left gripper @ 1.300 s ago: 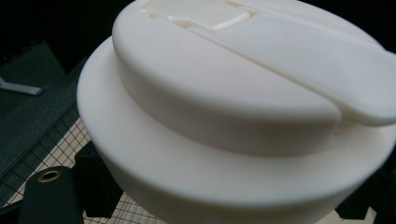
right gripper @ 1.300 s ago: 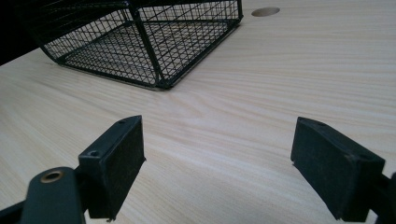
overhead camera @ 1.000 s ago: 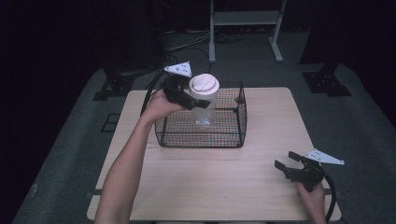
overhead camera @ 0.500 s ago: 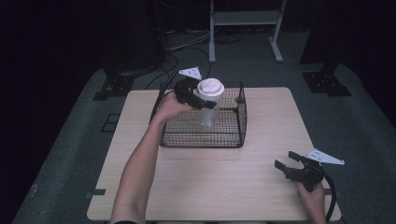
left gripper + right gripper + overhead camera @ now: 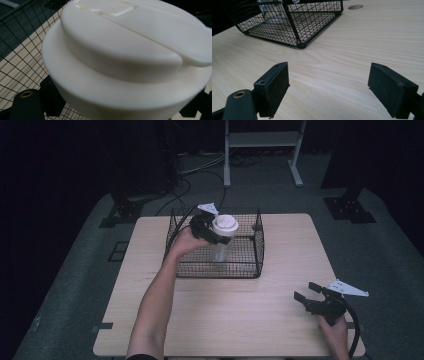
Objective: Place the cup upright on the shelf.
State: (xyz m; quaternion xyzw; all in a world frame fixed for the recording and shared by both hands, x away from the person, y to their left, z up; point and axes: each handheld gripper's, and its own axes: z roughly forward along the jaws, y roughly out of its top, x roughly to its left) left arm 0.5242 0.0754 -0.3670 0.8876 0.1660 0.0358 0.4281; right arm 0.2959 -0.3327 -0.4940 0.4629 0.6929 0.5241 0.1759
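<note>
Left side first: my left gripper (image 5: pixel 212 231) is clamping a clear plastic cup with a white sip lid (image 5: pixel 223 239), jaws closed just under the lid's rim, and I'm holding it inside the black wire mesh basket (image 5: pixel 190 265) at the far middle of the light wood table (image 5: pixel 240 320). I'm reading this as the tail end of a drop-off: the cup is already within the walls, but it's tilting a bit and I can't tell if its base is touching the basket floor yet. What's left, I'd say, is settling it upright, letting go and backing the arm out.

Over on the right, my right gripper (image 5: pixel 320 302) is idling near the front edge, jaws spread wide with nothing between them.

View differences: the left gripper view is giving me the lid (image 5: pixel 130 55) super close, its flat tab and seam, with mesh behind. The right gripper view is showing both pads (image 5: pixel 274 87) apart over bare wood, the basket (image 5: pixel 294 27) side-on, plus a round hole in the tabletop (image 5: pixel 355 6).
</note>
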